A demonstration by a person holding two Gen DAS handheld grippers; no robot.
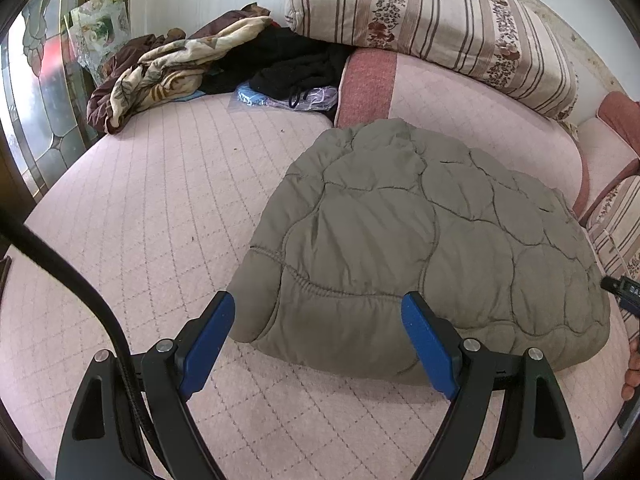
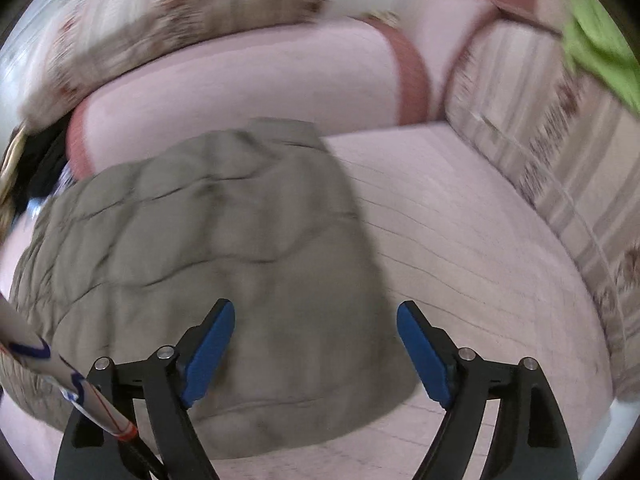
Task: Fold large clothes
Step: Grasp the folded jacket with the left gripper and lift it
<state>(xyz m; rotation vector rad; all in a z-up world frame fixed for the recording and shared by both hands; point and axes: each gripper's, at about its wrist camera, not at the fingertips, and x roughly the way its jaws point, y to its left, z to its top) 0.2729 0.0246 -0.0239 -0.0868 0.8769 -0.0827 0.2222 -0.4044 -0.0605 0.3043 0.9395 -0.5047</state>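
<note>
A grey-green quilted jacket (image 1: 420, 240) lies folded into a compact bundle on the pink quilted bed cover (image 1: 160, 208). My left gripper (image 1: 318, 316) hovers open above the jacket's near elastic hem, its blue pads apart and nothing pressed between them. In the blurred right wrist view the same jacket (image 2: 208, 264) fills the left half. My right gripper (image 2: 316, 322) stands open over the jacket's right edge, with no cloth gripped. The tip of the right gripper (image 1: 618, 290) and a hand (image 1: 632, 364) show at the far right edge of the left wrist view.
Striped floral pillows (image 1: 432, 20) and a pink bolster (image 1: 460, 100) line the back. A pile of brown, patterned and black clothes (image 1: 192, 60) lies at the back left. A striped cushion (image 2: 560, 168) borders the right side, with green cloth (image 2: 600, 52) on it. A black cable (image 1: 72, 280) crosses the left.
</note>
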